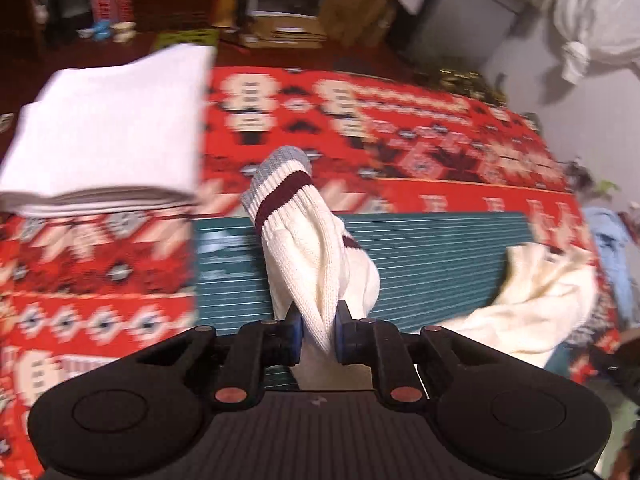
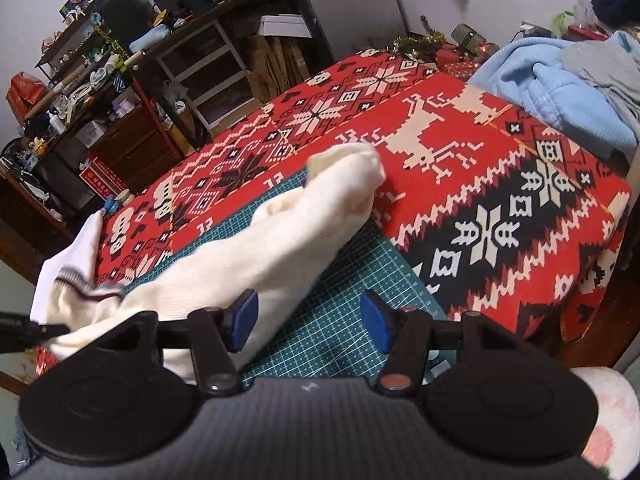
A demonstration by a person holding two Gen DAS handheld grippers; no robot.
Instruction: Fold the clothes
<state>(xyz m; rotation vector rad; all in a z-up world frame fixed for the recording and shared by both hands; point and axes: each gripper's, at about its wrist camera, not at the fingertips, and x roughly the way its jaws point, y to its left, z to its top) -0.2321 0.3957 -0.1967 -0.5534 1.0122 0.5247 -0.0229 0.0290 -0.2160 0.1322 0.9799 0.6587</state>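
A cream knitted garment (image 1: 316,256) with a grey-blue and maroon striped cuff hangs lifted over the green cutting mat (image 1: 432,264). My left gripper (image 1: 318,334) is shut on a bunched fold of it near the cuff end. The rest of the knit (image 1: 532,296) trails off to the right onto the mat. In the right wrist view the same cream garment (image 2: 288,232) stretches diagonally across the mat (image 2: 340,332), its striped cuff (image 2: 88,284) at the left. My right gripper (image 2: 310,322) is open, its left finger beside the cloth, nothing between the pads.
A stack of folded white clothes (image 1: 108,132) lies on the red patterned tablecloth (image 1: 360,128) at the left. Light blue and grey clothes (image 2: 560,84) are heaped at the table's far right. Cluttered shelves (image 2: 120,92) and drawers stand beyond the table.
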